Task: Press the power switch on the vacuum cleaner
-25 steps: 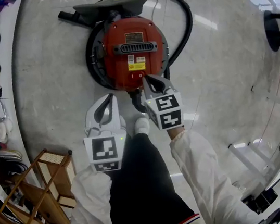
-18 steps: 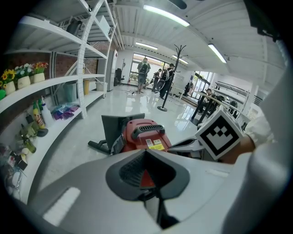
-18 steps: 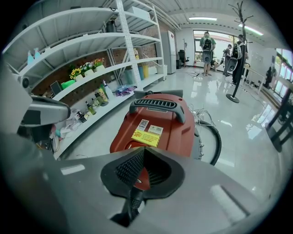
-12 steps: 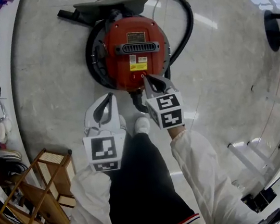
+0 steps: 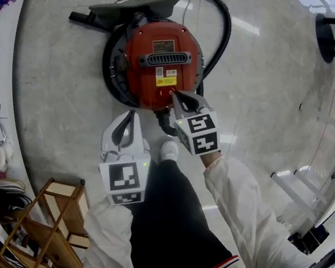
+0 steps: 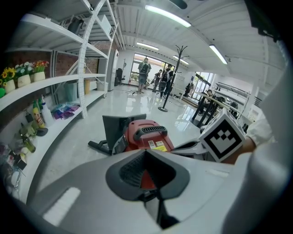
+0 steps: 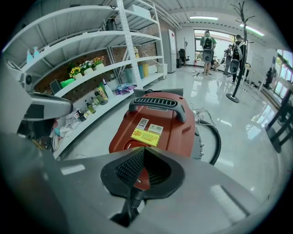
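My right tongs (image 5: 178,95), closed on nothing, hang over the near edge of the red vacuum cleaner (image 5: 145,70) on the floor (image 5: 70,114), its yellow label (image 5: 166,80) unreadable, my left tongs (image 5: 129,117) likewise closed, empty, alongside.

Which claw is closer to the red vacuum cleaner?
Right. The right claw is at the near edge of the round red vacuum cleaner; the left claw sits short of it.

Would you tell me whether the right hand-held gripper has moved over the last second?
No; the right hand-held gripper stays at the near edge of the vacuum cleaner.
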